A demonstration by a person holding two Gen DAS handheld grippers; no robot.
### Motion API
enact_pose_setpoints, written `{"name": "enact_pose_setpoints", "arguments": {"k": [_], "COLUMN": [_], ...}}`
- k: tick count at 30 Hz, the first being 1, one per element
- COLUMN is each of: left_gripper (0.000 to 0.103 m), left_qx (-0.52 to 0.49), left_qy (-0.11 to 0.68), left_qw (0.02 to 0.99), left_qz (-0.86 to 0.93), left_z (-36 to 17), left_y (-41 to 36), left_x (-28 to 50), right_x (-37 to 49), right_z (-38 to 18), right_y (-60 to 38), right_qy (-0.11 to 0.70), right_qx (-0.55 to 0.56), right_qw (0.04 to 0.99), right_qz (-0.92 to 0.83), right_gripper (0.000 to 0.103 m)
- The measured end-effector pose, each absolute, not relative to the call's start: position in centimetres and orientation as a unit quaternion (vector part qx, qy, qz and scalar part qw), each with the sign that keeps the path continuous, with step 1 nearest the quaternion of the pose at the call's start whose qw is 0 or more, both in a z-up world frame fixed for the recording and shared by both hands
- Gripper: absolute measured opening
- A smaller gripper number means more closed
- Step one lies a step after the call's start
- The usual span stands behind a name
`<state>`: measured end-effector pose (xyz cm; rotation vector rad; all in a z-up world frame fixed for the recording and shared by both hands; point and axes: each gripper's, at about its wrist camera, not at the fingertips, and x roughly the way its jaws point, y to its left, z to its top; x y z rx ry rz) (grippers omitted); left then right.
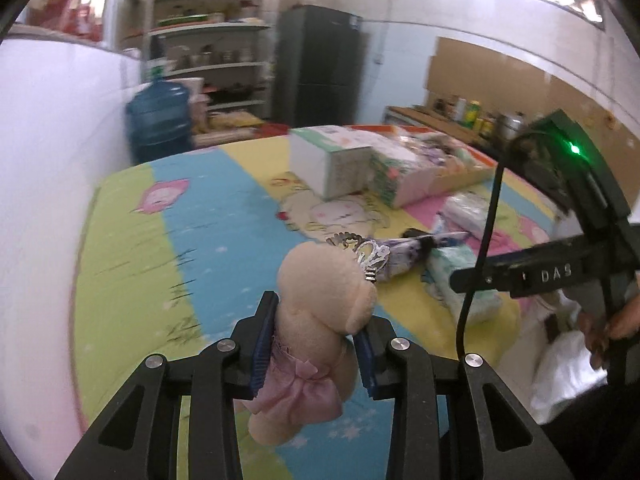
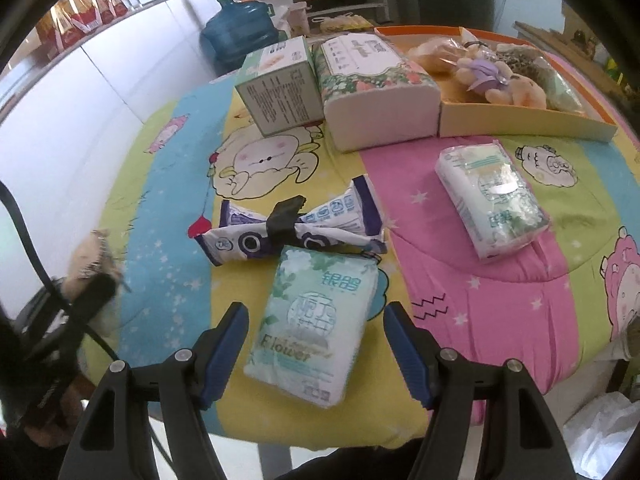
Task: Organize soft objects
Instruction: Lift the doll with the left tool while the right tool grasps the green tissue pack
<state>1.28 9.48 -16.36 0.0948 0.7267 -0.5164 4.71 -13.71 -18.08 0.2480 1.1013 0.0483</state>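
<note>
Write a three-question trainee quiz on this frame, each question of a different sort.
1. True or false: the left gripper is shut on the plush toy.
2. What lies between the open fingers of the right gripper? A) green tissue pack B) water jug C) orange tray
3. Fill in: a second plush toy lies in the ____ tray.

Key: 1 true; 2 A; 3 orange.
</note>
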Motion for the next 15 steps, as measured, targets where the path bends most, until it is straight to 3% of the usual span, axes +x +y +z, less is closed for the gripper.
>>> {"name": "enact_pose_setpoints", "arguments": {"k": [9, 11, 15], "left_gripper": [0.036, 0.036, 0.036], "left_qx": [0.026, 0.015, 0.007], "left_qy": [0.357, 0.359, 0.36], "left_qw": [0.912, 0.913, 0.915], "left_qz": [-0.201, -0.194, -0.184], "left_z": [-16.1, -16.1, -15.9], "left_y": [10.1, 10.3, 10.2], "left_x": [0.2, 0.2, 0.2], "right_x": [5.4, 5.2, 4.8], "right_z": [-19.6, -19.6, -19.4], "right_y": [-11.1, -11.1, -11.3], "right_qy": [0.539, 0.535, 0.536], "right_qx": [0.05, 0.053, 0.055], "right_qw": [0.841, 0.843, 0.842], "right_qz": [-0.011, -0.007, 0.003], "right_gripper": [0.07, 0.059, 0.055]}}
